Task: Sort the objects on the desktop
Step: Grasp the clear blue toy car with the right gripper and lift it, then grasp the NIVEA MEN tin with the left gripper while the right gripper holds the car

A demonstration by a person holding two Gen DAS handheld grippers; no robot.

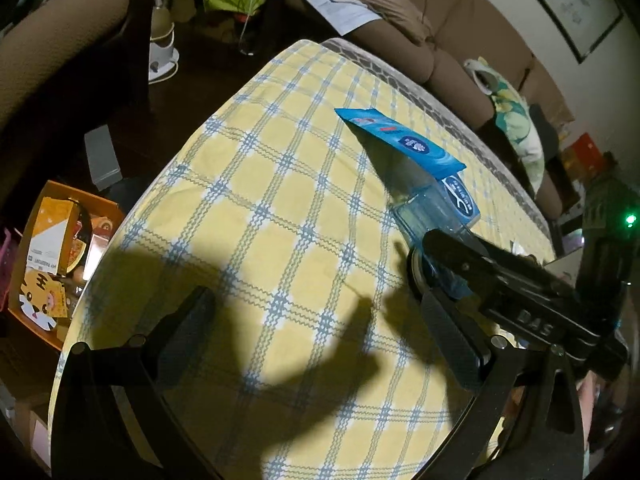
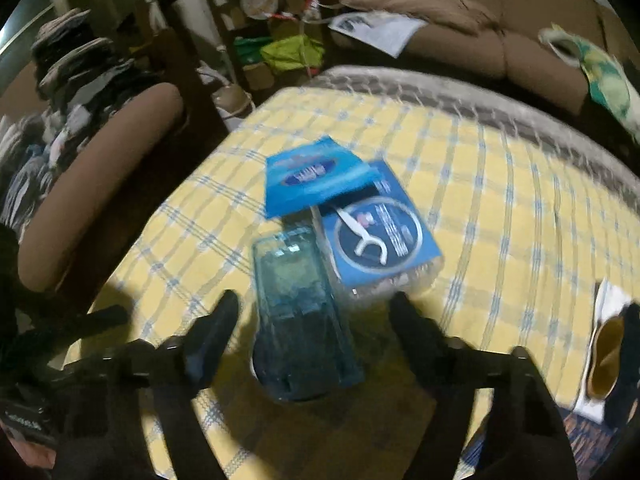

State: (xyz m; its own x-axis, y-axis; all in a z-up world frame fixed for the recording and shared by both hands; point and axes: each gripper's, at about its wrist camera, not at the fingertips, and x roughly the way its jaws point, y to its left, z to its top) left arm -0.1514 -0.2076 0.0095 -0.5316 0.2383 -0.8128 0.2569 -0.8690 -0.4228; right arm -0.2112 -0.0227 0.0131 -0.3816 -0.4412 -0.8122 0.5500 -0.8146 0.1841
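While left gripper [image 1: 320,344] hangs open, right gripper [image 2: 316,320] straddles blue box [image 2: 300,312], seemingly ungripped.

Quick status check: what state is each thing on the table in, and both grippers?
Left gripper: open, empty, over bare tablecloth.
Right gripper: open, fingers either side of the blue case, not closed on it.
Blue case: lying flat on the cloth, lid shut as far as the blur shows.
Floss box: lid flap up, open.

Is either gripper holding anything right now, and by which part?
Nothing is held. The right gripper is open astride the teal container; the left gripper is open over bare tablecloth.
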